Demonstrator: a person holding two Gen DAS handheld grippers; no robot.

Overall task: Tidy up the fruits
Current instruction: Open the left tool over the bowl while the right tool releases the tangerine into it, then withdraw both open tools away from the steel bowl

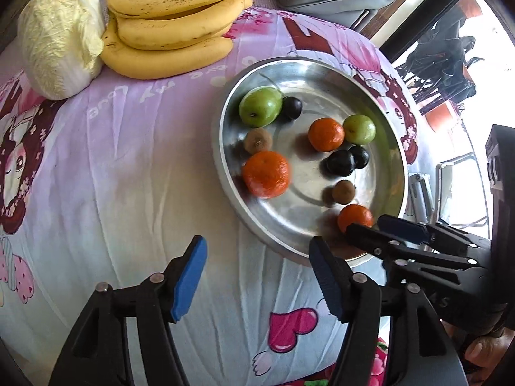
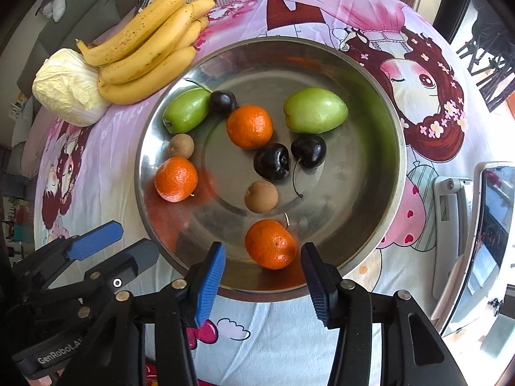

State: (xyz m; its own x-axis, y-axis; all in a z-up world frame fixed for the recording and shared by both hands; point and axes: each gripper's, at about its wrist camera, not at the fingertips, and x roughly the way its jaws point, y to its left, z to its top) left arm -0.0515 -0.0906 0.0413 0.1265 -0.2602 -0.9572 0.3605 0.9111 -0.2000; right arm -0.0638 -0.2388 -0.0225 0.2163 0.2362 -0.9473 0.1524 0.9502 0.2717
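Observation:
A steel bowl [image 2: 399, 148] on the pink printed cloth holds three tangerines, two green fruits, three dark cherries and two small brown fruits. My right gripper [image 2: 262, 276] is open over the bowl's near rim. The nearest tangerine [image 2: 270, 244] lies just ahead of its blue pads, with a gap on each side. In the left wrist view that tangerine [image 1: 354, 217] sits at the right gripper's tips. My left gripper [image 1: 257, 276] is open over bare cloth to the left of the bowl [image 1: 219, 148], with nothing between its fingers. It also shows as the left gripper [image 2: 119, 247] at the lower left.
A bunch of bananas [image 1: 167, 22] and a pale cabbage [image 1: 58, 35] lie on the cloth beyond the bowl, at the far left. A screen on a white stand [image 2: 492, 241] sits at the table's right edge. Grey cushions lie behind the table.

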